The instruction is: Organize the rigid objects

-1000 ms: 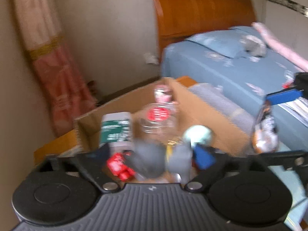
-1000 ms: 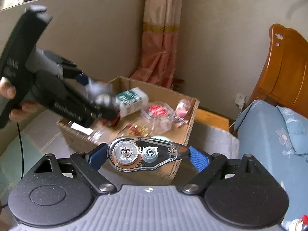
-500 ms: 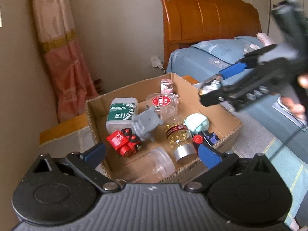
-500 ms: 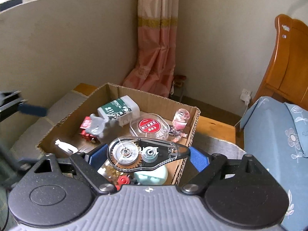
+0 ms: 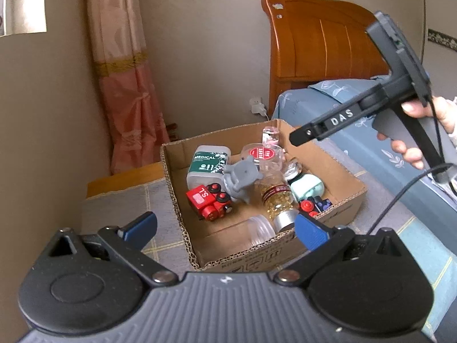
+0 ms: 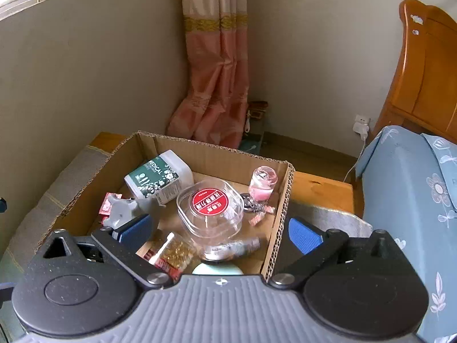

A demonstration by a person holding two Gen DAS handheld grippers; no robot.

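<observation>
Cardboard box (image 6: pixel 217 145) of rigid objects sits on the cloth-covered table (image 5: pixel 114 208), dead ahead at 12 o'clock of both tools. The right tool (image 6: pixel 220 228) is spread wide with nothing between its pads; it hangs over the box's near-right corner, so I judge it the nearer one. The left tool (image 5: pixel 225 225) is spread too and pinches nothing; it sits back from the near wall.

Just below the right tool lies a blurred clear-and-dark piece (image 6: pixel 232 247), its long axis roughly 9 to 3 o'clock; I cannot tell what it is.

In the left view the capsule bottle (image 5: pixel 278 197) lies on its side, long axis about 12 to 6 o'clock, silver cap towards 6, pointing at my left tool. The red toy train (image 5: pixel 208 203) sits at its 9 o'clock, with the grey figure (image 5: pixel 241 175) between them. The green-labelled bottle (image 6: pixel 158 175) lies towards 11 o'clock; the clear tub (image 6: pixel 210 208) rests mid-box.

The box looks well filled; any further piece would best go by the right wall.
</observation>
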